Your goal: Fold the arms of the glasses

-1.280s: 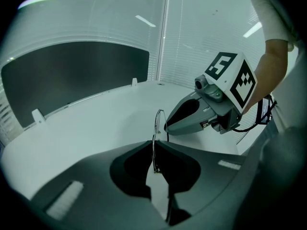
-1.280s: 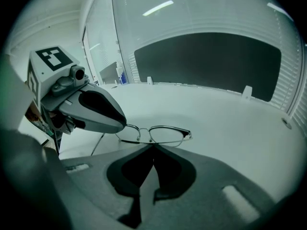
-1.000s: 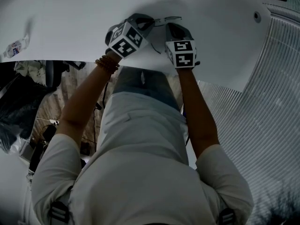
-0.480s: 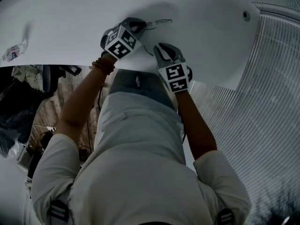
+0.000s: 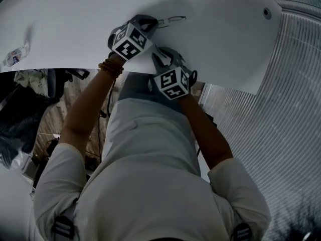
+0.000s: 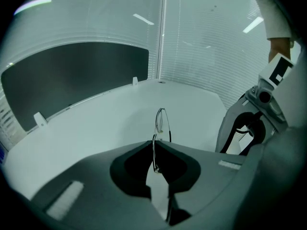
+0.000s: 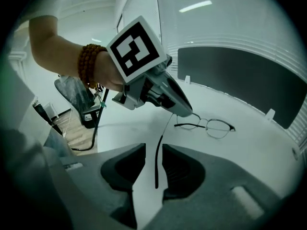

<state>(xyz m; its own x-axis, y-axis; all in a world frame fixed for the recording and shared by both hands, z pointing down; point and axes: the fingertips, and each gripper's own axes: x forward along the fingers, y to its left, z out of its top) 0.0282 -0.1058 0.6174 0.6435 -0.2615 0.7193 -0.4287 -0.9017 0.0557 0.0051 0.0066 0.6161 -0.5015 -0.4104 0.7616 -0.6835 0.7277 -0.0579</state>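
Observation:
Thin wire-rimmed glasses (image 5: 173, 20) lie on the white table (image 5: 75, 19). My left gripper (image 5: 154, 23) is shut on their near end, and the wire frame (image 6: 154, 152) shows pinched between its jaws with a lens (image 6: 162, 121) beyond. One arm (image 7: 157, 166) sticks out from that grip toward my right gripper (image 7: 153, 146). The right jaws have just been opening; the arm's tip lies loose in the gap and neither pad touches it. The glasses' front (image 7: 218, 127) rests on the table past the left gripper (image 7: 187, 113).
The table's near edge (image 5: 75, 67) runs just under both hands, with floor, a chair (image 7: 76, 97) and cables below. A small labelled object (image 5: 15, 53) lies at the far left of the table. A dark panel (image 6: 72, 75) lines the table's far side.
My right gripper has drawn back from the glasses toward the table's near edge, rolled, and opened its jaws. The left gripper and the glasses have stayed put.

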